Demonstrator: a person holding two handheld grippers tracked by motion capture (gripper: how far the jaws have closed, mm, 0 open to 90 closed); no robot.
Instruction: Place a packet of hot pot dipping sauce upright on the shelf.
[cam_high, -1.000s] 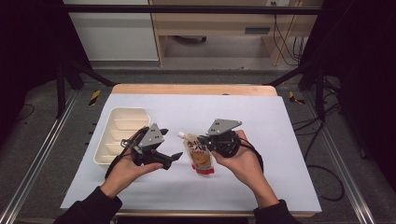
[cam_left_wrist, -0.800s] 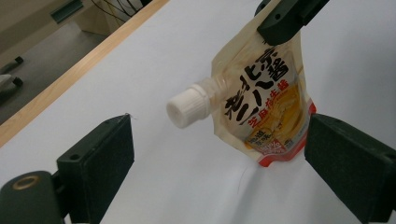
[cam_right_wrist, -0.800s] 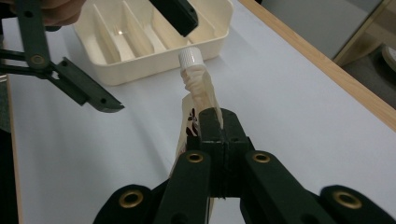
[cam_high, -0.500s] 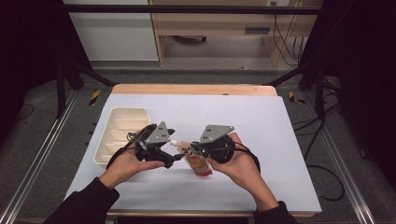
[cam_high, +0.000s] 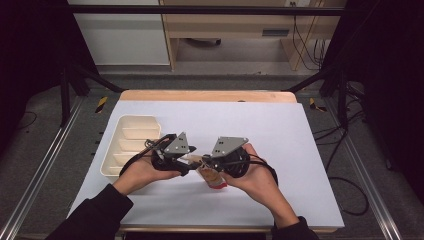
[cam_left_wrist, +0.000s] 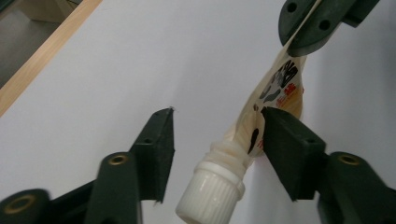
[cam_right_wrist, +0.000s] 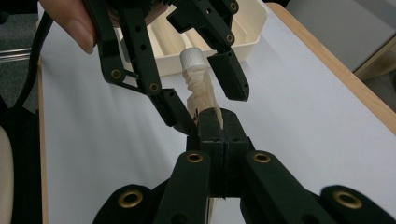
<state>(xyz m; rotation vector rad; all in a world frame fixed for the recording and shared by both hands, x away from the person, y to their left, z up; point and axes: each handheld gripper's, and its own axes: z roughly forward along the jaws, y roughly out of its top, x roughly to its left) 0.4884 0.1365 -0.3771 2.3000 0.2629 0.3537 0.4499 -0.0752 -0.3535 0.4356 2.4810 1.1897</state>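
Left hand-held gripper (cam_left_wrist: 215, 140) jaws closing around pouch cap (cam_left_wrist: 211, 193) (not yet touching).

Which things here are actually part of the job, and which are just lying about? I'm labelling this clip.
In the job:
- spouted pouch with white cap
- right gripper, clamped on the pouch
- left gripper, jaws just closing around the cap, not yet touching

Lying about:
- cream divided tray
- table

- The pouch (cam_left_wrist: 275, 91) I'm holding is cream with black and red print; its ribbed cap (cam_left_wrist: 210, 196) is plain white.
- Both my grippers, the left gripper (cam_high: 192, 164) and the right gripper (cam_right_wrist: 219, 133), have black jaws with brass-coloured rivets.
- The tray (cam_high: 131, 125) is cream.
- The table (cam_high: 280, 130) is pale blue-white, edged in light wood.
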